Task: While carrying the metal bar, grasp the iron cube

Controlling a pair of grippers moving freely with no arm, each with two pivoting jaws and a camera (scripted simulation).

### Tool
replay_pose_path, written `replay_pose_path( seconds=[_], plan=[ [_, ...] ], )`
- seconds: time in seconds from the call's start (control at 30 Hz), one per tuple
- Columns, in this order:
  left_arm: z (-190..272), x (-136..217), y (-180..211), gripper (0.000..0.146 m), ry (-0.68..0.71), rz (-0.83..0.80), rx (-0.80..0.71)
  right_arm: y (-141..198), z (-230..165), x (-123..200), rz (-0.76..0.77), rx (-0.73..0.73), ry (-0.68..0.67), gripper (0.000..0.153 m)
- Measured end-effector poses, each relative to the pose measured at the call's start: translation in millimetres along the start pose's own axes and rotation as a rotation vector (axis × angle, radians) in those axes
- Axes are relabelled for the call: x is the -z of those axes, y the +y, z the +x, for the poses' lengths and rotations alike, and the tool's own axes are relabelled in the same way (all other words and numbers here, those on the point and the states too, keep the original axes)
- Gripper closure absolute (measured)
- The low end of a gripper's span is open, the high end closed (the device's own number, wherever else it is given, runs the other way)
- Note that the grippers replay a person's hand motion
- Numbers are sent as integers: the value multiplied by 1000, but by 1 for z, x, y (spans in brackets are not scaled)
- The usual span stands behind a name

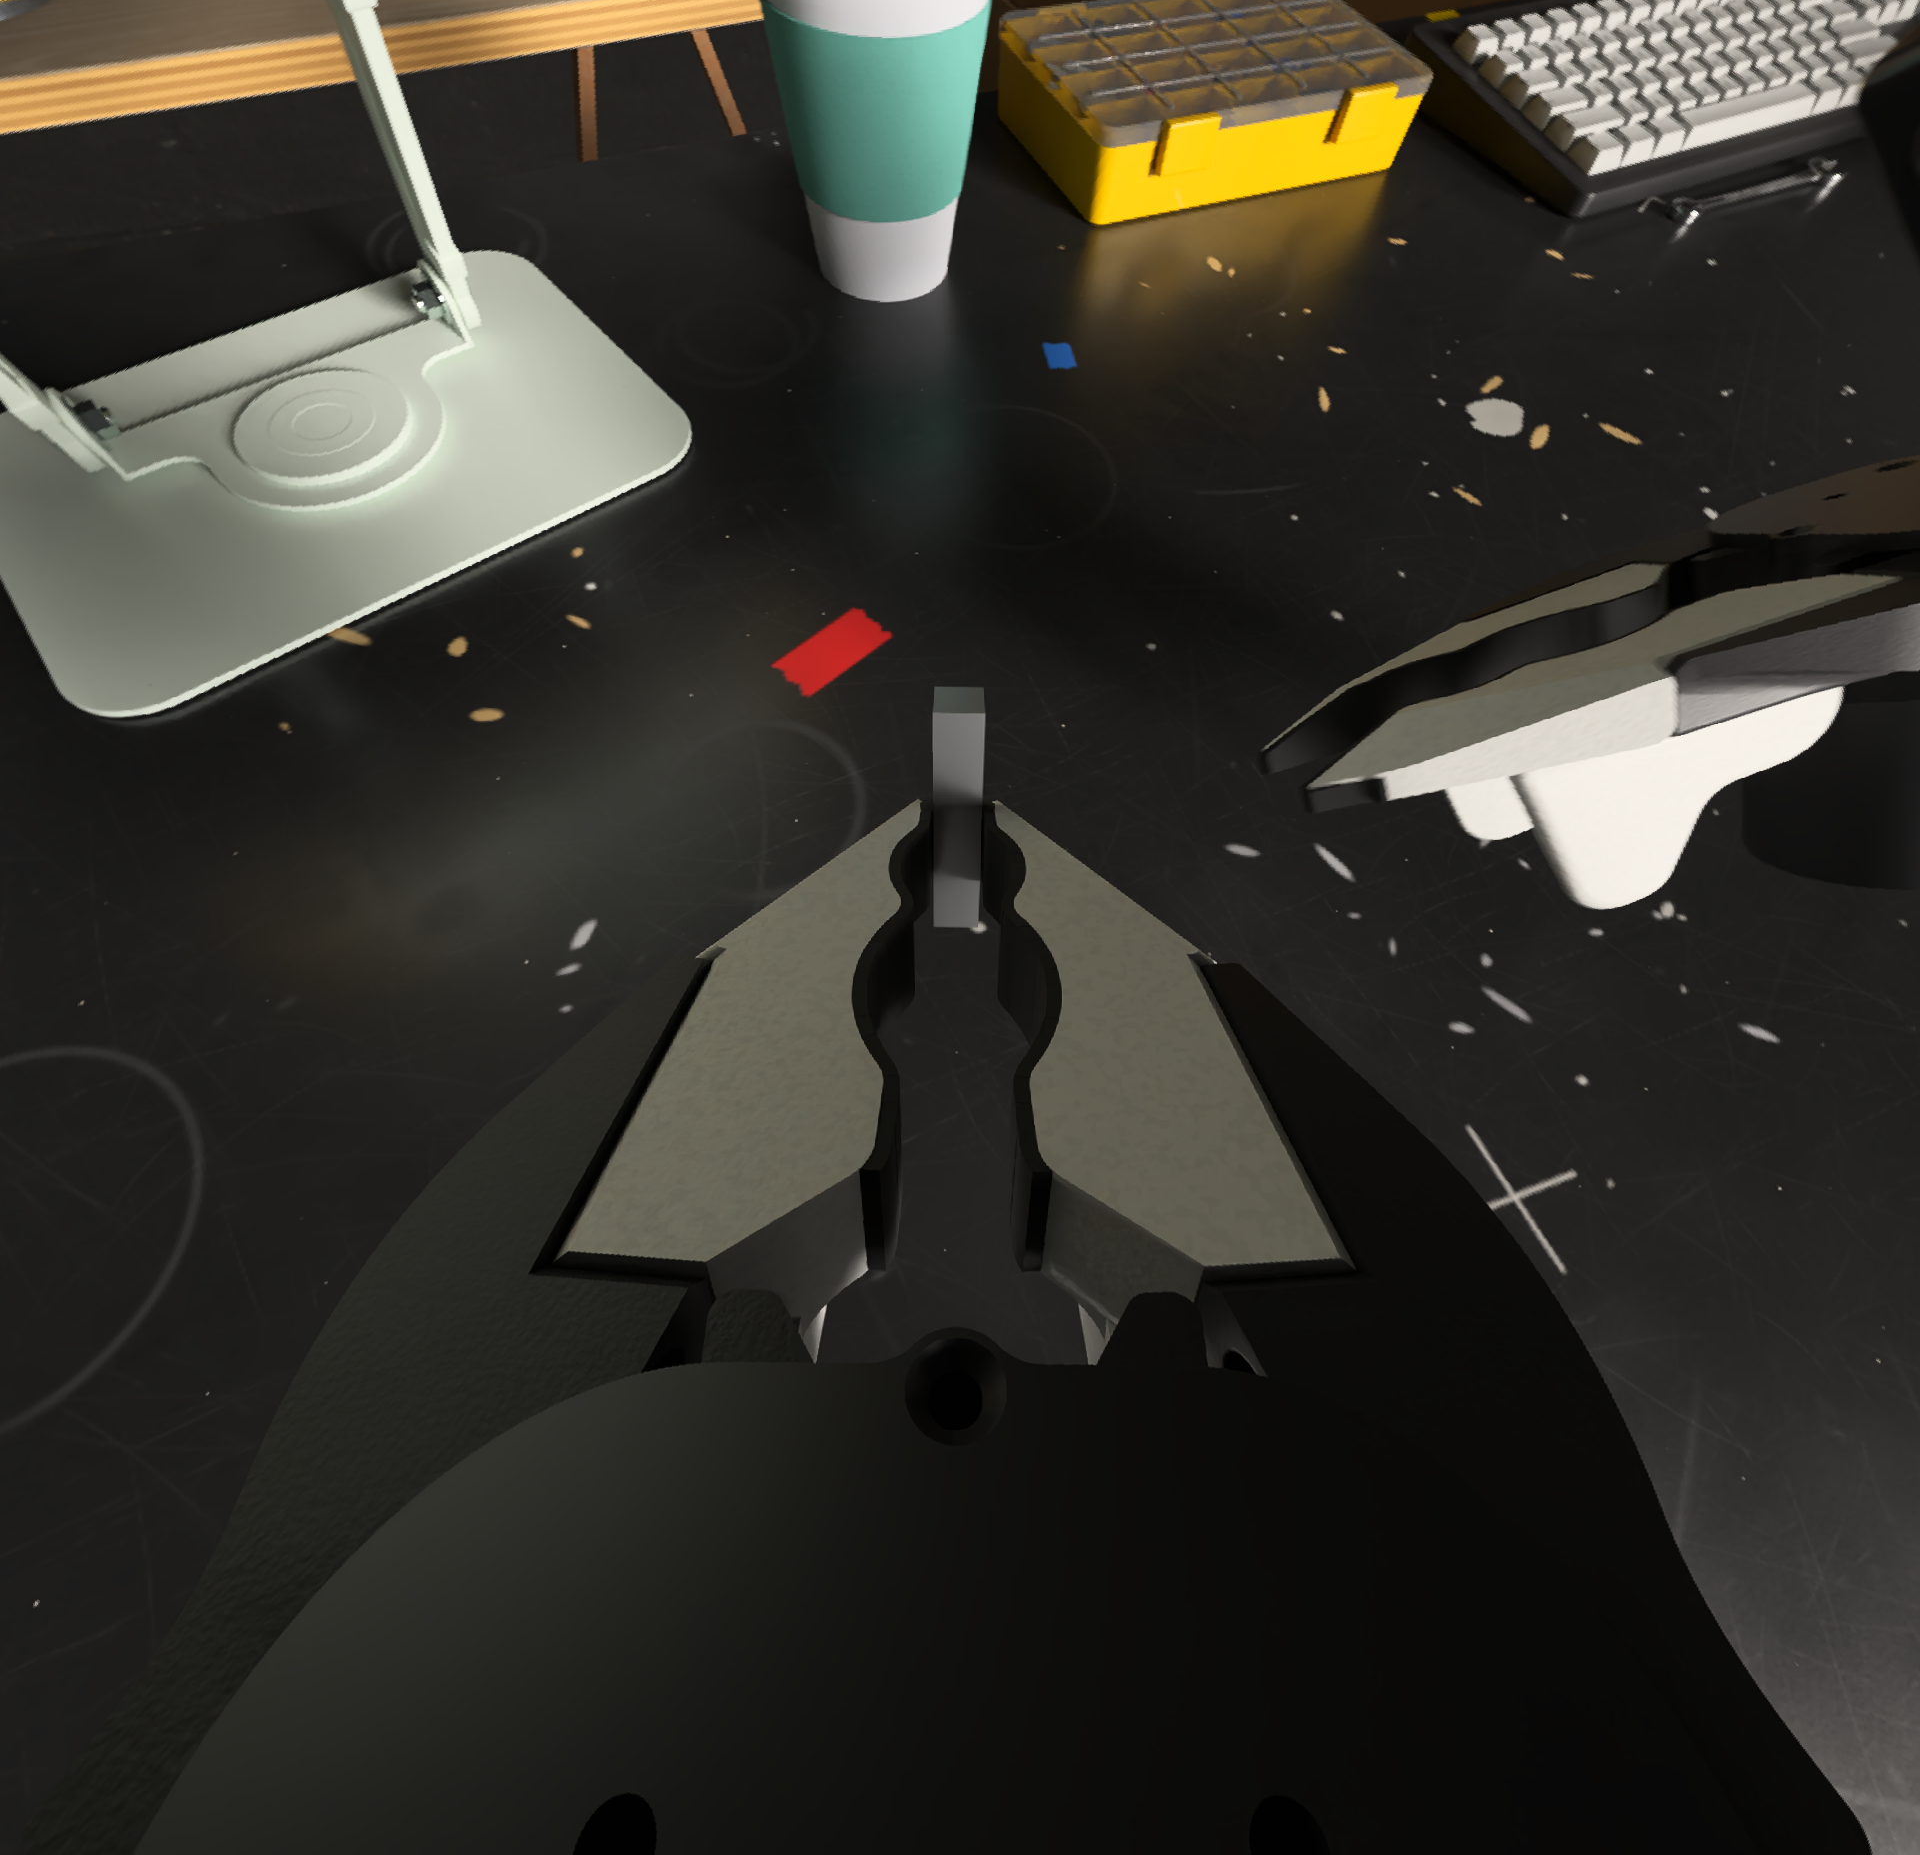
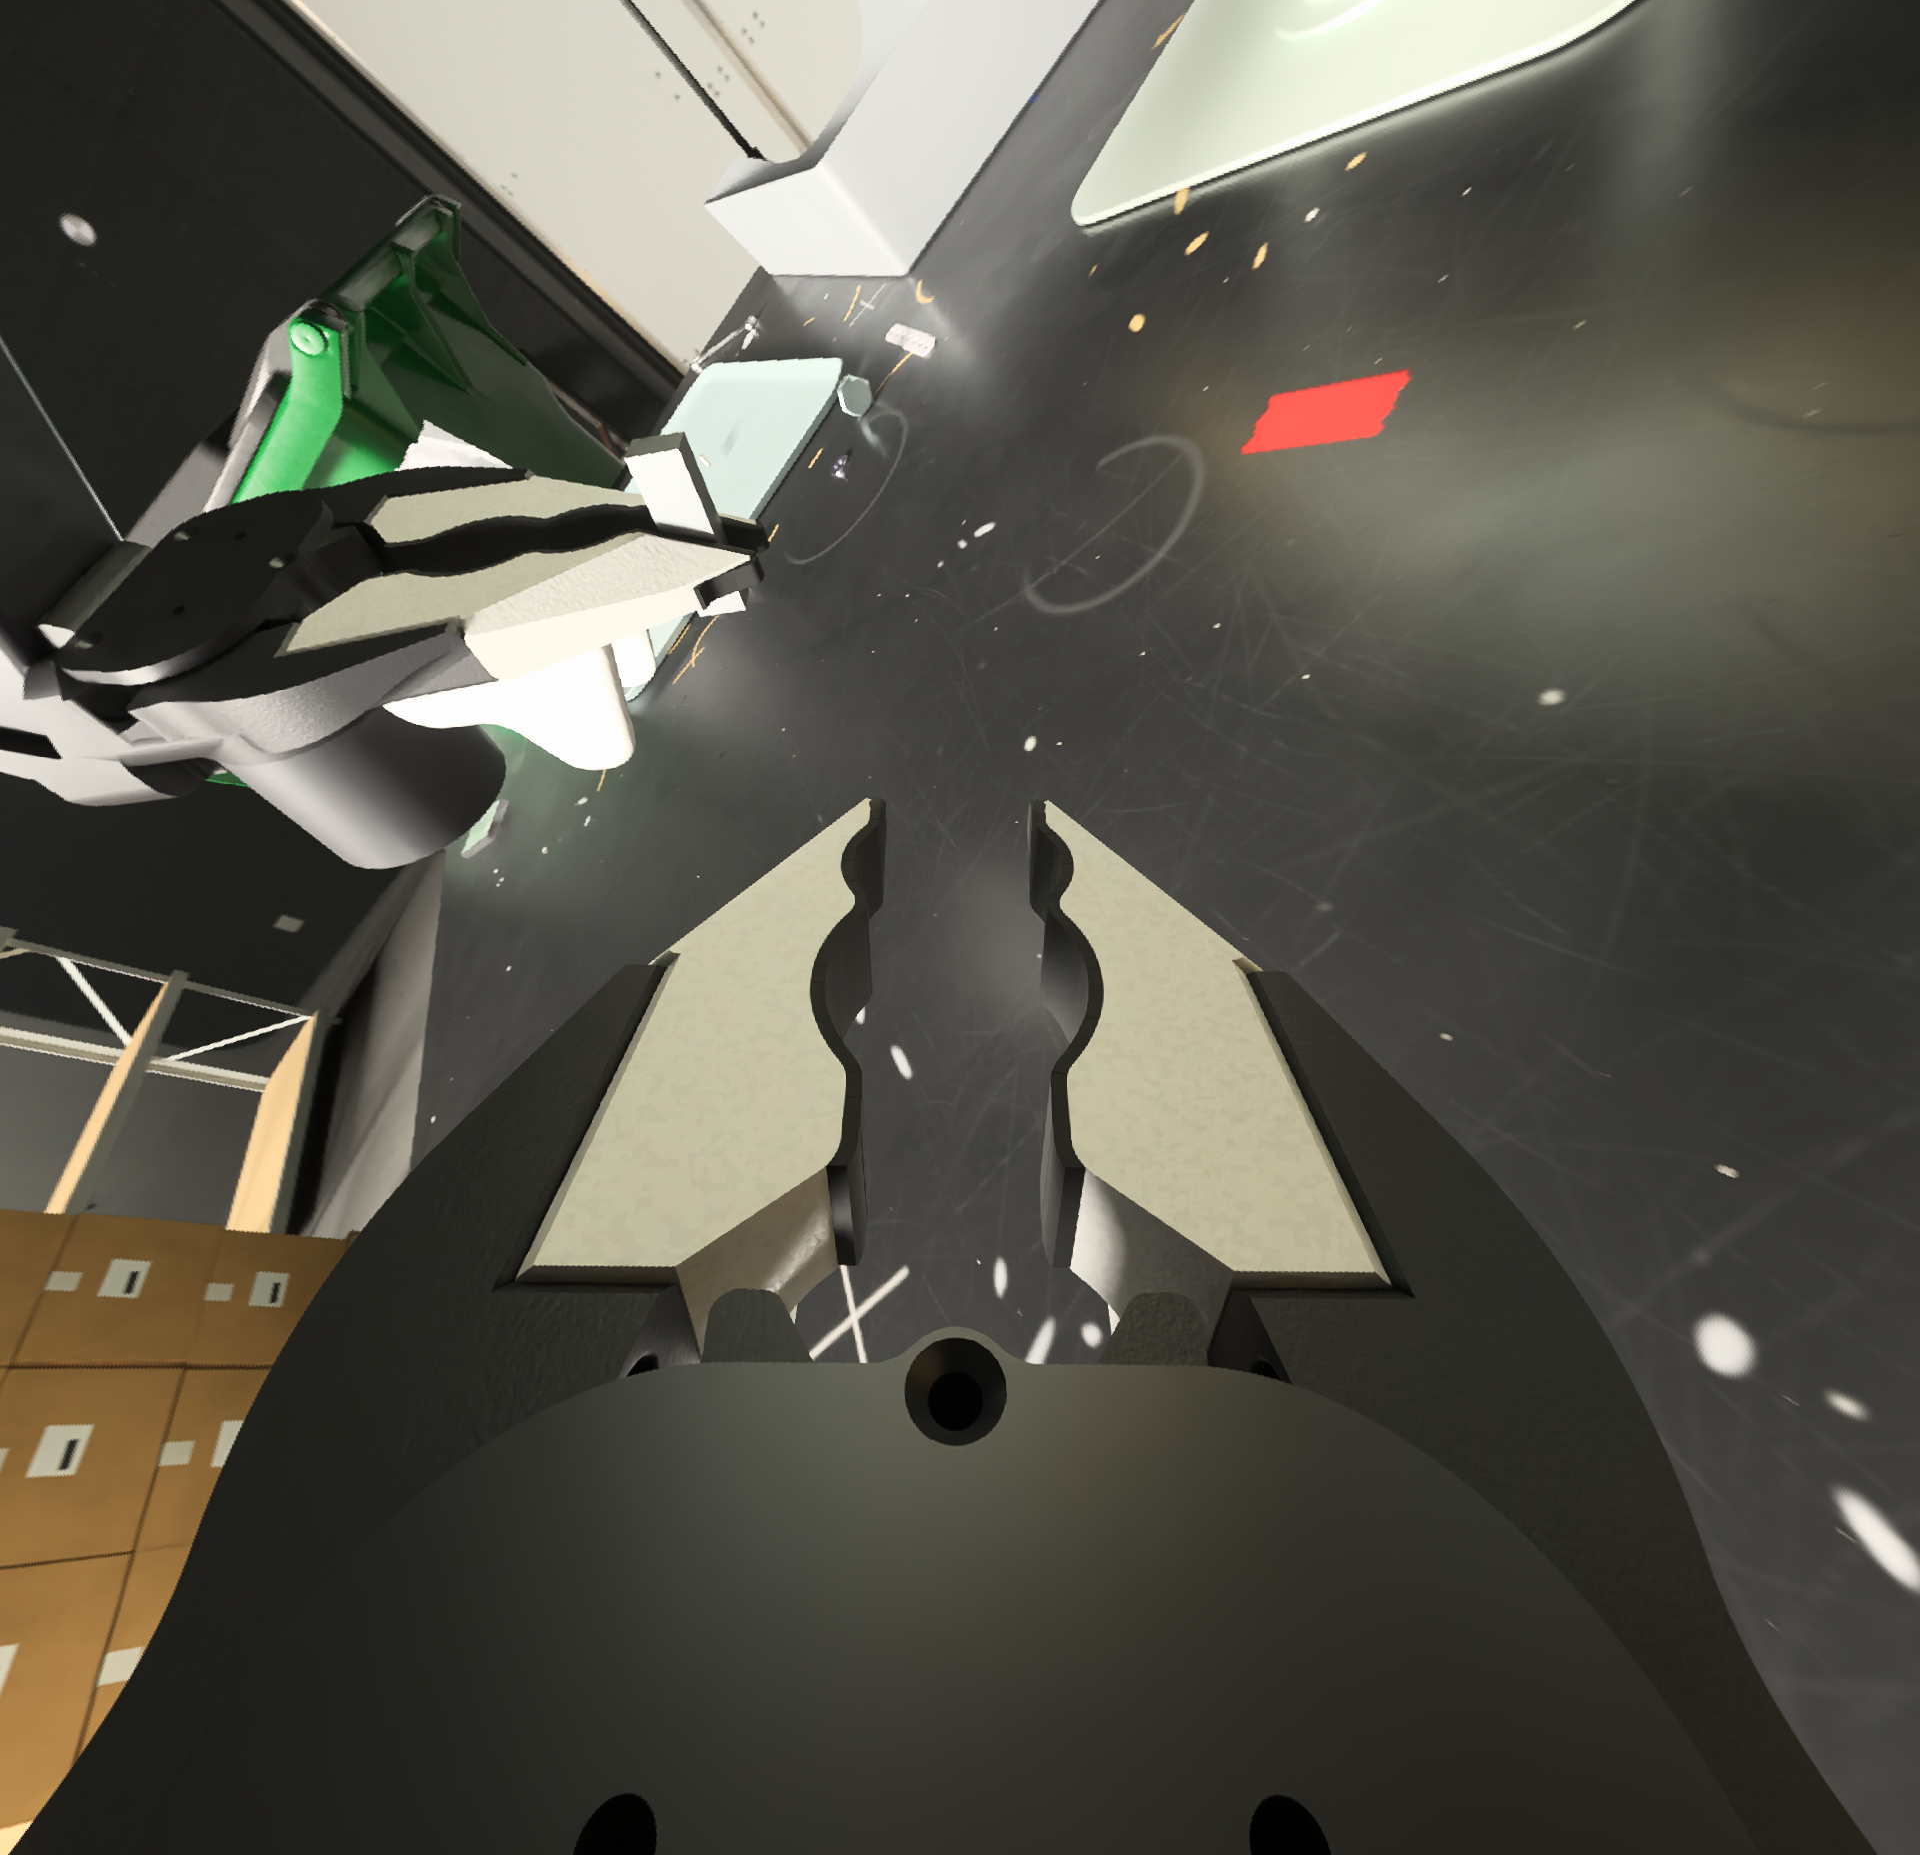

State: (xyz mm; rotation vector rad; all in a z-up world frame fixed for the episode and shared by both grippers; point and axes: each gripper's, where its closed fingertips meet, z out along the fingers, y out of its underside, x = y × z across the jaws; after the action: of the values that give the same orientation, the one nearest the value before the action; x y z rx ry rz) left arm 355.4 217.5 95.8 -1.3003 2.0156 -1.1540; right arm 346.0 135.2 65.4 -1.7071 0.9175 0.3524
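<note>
My left gripper (image 1: 958, 818) is shut on a short grey metal bar (image 1: 958, 766) that stands upright between its fingertips, above the black table (image 1: 312, 974). From the right wrist view the left gripper (image 2: 753, 548) is at the upper left, with the bar (image 2: 670, 491) pinched at its tips. My right gripper (image 2: 956, 829) is open and empty, low over the bare table. It also shows at the right edge of the left wrist view (image 1: 1288, 777), apart from the bar. I see no iron cube in either view.
A pale green stand (image 1: 364, 496) sits at the left, with a paper cup with a teal sleeve (image 1: 883, 112), a yellow case (image 1: 1205, 101) and a keyboard (image 1: 1683, 70) at the back. Red tape (image 1: 831, 650) and blue tape (image 1: 1059, 355) mark the table. Cardboard boxes (image 2: 104, 1390) stand beyond the edge.
</note>
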Motion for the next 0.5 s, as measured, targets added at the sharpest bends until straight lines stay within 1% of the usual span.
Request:
replay_pose_path(
  seconds=[0.1, 0.17, 0.33, 0.37, 0.5],
  plan=[
    [-6, 1, 1, 138, -14, 9, 30, -7, 7, 17, 8, 21, 25, 124],
    [-11, 2, 2, 138, -19, 13, 48, -15, 16, 34, 14, 67, 69, 123],
    [-25, 3, 6, 138, -44, 14, 99, -35, 48, 86, 13, 162, 208, 104],
    [-27, 3, 7, 138, -53, 10, 104, -36, 55, 96, 3, 178, 235, 102],
    [-31, 0, 5, 138, -53, 14, 106, -32, 76, 132, -43, 212, 315, 99]
  ],
)
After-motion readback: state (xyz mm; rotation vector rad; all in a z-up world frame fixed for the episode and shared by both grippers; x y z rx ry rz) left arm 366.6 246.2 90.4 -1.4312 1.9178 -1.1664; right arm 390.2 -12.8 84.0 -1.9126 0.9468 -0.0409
